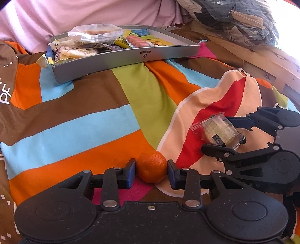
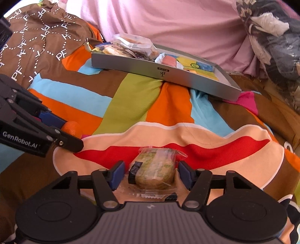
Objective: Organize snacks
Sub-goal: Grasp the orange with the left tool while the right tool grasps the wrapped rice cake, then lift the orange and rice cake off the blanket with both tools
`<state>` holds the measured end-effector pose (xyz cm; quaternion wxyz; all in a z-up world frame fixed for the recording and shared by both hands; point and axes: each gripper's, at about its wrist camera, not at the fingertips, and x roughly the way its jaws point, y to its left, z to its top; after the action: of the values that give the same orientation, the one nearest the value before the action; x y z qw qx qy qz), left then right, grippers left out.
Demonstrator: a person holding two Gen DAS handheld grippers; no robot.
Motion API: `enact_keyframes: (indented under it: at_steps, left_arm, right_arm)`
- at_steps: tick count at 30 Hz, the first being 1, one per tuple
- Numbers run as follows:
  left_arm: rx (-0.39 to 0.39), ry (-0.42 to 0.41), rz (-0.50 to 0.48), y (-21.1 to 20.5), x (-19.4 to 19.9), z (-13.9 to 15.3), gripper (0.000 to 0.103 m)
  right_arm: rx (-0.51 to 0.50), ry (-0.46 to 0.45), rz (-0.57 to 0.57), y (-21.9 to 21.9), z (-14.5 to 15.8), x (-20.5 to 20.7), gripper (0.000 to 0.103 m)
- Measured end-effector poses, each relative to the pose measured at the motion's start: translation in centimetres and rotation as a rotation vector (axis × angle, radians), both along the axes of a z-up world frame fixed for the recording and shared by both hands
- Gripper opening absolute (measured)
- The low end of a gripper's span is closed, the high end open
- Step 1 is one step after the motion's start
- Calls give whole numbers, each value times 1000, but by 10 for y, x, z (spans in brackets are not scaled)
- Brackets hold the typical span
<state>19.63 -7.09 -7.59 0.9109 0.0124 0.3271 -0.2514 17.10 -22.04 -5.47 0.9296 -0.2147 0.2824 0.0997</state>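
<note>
A small orange (image 1: 152,167) lies on the striped bedspread (image 1: 84,116), and my left gripper (image 1: 151,173) is shut on it, one blue pad against each side. Further right, my right gripper (image 1: 215,134) is shut on a clear-wrapped snack packet (image 1: 215,133). In the right wrist view the same snack packet (image 2: 154,172) sits between the right gripper's (image 2: 151,174) blue pads, over the red and peach patch. The left gripper (image 2: 72,131) shows at the left with the orange (image 2: 72,129) partly hidden behind it. A grey tray (image 1: 121,62) (image 2: 140,69) with several wrapped snacks lies farther back.
Pink fabric (image 1: 75,16) rises behind the tray. Brown fabric with white lettering (image 2: 37,43) is bunched at the back left. A wooden edge (image 1: 262,56) and a heap of dark bags (image 1: 243,16) line the right side.
</note>
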Motion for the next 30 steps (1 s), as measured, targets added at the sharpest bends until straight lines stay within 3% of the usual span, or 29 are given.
enact_keyframes:
  at_steps: [20, 30]
  left_arm:
    - [-33, 11, 7, 0, -3, 4, 37]
    - [-51, -32, 2, -11, -21, 19, 36]
  right_arm:
    - [-32, -28, 44, -3, 2, -13, 53]
    - [-32, -144, 96, -4, 19, -43, 52]
